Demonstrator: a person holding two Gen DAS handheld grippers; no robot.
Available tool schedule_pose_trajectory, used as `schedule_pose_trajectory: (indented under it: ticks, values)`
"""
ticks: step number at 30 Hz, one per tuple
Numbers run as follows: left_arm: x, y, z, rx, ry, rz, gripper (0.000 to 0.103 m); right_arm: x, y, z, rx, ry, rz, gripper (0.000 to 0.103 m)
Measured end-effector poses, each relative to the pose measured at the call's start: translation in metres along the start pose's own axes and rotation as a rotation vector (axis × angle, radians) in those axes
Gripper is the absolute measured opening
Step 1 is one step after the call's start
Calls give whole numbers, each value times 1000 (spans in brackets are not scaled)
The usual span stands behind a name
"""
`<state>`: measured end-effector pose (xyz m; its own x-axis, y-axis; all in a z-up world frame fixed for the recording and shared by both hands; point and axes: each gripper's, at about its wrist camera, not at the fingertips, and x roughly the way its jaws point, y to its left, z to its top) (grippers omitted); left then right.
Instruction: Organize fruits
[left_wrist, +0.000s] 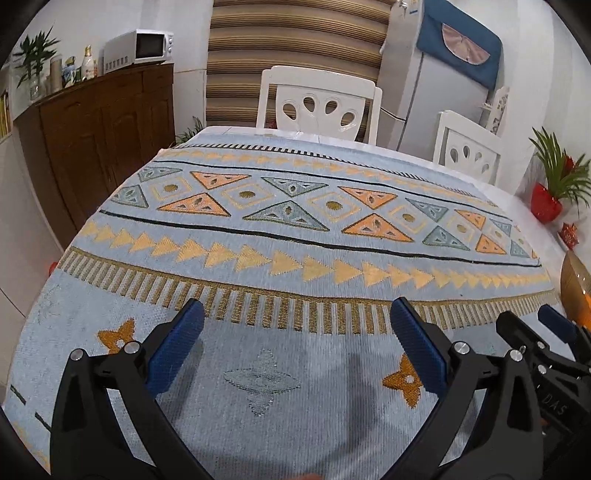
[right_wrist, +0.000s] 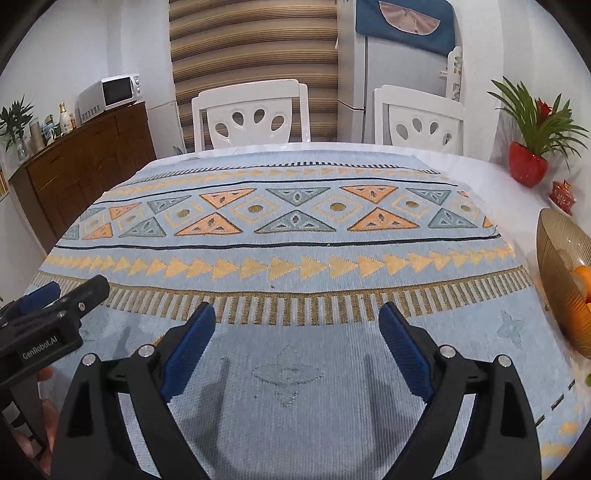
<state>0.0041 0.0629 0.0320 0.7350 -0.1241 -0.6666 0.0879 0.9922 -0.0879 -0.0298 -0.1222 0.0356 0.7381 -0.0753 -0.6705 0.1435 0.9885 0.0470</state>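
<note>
Both grippers hang just over the table w/ nothing between the fingers: left gripper (left_wrist: 297, 321) spread wide, right gripper (right_wrist: 297, 325) spread wide too, black frames w/ ribbed blue pads (right_wrist: 190, 345). Under them a woven light-blue tablecloth (right_wrist: 295, 254), orange and teal triangles, fringe-like stripe band. Oranges (right_wrist: 580, 295), smooth and glossy, sit in a ribbed amber glass bowl (right_wrist: 554, 243) at the table's right edge, beside the cloth. Two white chairs (right_wrist: 255, 114) stand at the far side.
</note>
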Motion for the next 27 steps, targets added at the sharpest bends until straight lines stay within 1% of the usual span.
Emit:
schedule_pose_trajectory:
  ticks: [4, 27]
  values:
    - [-1, -3, 0, 16, -5, 9, 100, 0, 2, -1, -8, -2, -5, 90]
    - [-2, -4, -1, 14, 3, 12, 100, 3, -1, -1, 4, 16, -6, 94]
